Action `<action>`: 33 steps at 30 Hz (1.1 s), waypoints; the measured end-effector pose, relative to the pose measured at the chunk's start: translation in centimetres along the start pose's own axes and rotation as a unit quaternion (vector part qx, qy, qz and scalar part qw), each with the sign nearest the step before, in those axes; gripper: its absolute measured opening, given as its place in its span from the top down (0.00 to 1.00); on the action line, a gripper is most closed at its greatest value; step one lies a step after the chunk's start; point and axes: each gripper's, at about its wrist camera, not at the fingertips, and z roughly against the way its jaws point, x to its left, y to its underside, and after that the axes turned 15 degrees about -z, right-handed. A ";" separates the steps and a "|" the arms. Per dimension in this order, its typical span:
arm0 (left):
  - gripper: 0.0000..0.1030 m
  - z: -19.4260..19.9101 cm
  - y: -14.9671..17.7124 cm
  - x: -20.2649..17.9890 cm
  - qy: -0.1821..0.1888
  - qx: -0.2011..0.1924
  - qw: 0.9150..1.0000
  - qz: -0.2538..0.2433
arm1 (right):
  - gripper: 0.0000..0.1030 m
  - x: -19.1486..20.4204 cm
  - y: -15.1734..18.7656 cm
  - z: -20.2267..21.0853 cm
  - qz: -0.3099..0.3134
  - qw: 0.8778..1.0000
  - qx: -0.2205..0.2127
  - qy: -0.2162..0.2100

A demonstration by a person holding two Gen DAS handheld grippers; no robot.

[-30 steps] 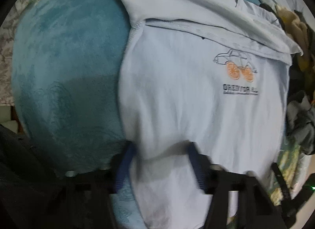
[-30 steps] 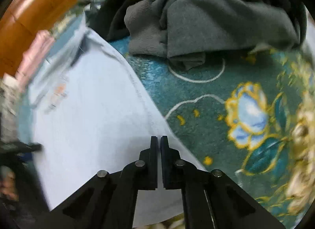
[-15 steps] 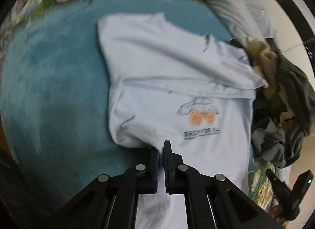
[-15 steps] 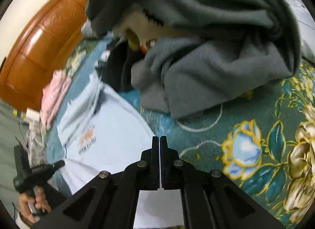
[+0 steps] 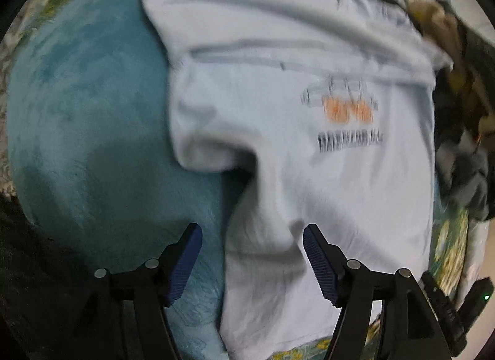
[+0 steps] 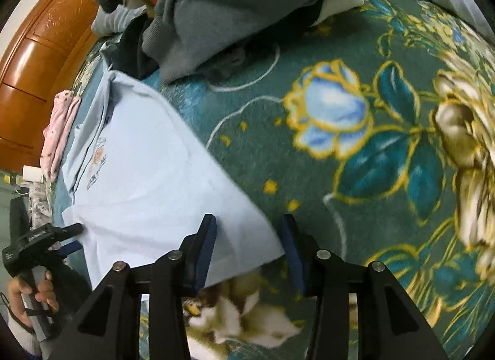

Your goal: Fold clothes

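A light blue T-shirt [image 5: 309, 174] with an orange-wheeled car print lies flat on a teal blanket [image 5: 86, 97], its top part folded down over the chest. My left gripper [image 5: 252, 255] points down over the shirt's left edge. Its jaws are opening, with a fold of cloth lying loose between them, untouched by the pads. My right gripper [image 6: 247, 248] hangs over the shirt's [image 6: 148, 174] lower right corner. Its jaws are opening too, and the hem corner lies between them ungripped. In the right wrist view a hand [image 6: 31, 292] holds the left gripper [image 6: 72, 237] at the shirt's far edge.
A heap of grey and dark clothes [image 6: 247, 4] sits just beyond the shirt, on a dark green floral blanket [image 6: 386, 143]. A folded pink garment [image 6: 58, 131] lies at the far side. An orange wooden panel [image 6: 40, 57] stands behind it.
Both grippers were shut half a second ago and now stand open. The left view has come closer to the shirt. The right gripper has shifted toward the shirt's corner.
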 end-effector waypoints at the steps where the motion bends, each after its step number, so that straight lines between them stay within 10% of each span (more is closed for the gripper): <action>1: 0.40 -0.1 0.0 -0.1 -0.008 0.005 1.000 -0.003 | 0.80 0.2 0.1 0.0 0.004 1.000 0.002 0.000; 5: 0.95 0.7 0.3 -0.4 0.027 -0.007 0.999 -0.015 | 0.96 1.1 0.7 0.3 0.004 1.000 0.003 -0.009; 14: 0.95 10.7 -0.1 -0.5 0.165 -0.162 0.970 -0.067 | 0.96 4.7 -1.4 10.4 -0.029 0.980 -0.063 -0.185; 22: 0.95 10.1 -5.0 6.5 0.191 -0.137 0.971 0.040 | 0.96 16.5 -7.2 13.3 0.036 0.962 -0.087 -0.256; 26: 0.92 8.1 -9.5 8.4 0.171 -0.119 0.976 0.065 | 0.96 22.6 -10.9 9.5 0.048 0.971 -0.069 -0.222; 30: 0.47 6.6 -10.5 10.4 0.149 -0.101 0.979 0.094 | 0.96 27.2 -14.2 4.3 0.035 0.984 -0.053 -0.169; 33: 0.36 5.9 -8.7 10.6 0.187 -0.094 0.974 0.091 | 0.96 28.0 -15.9 0.8 0.007 0.990 -0.038 -0.135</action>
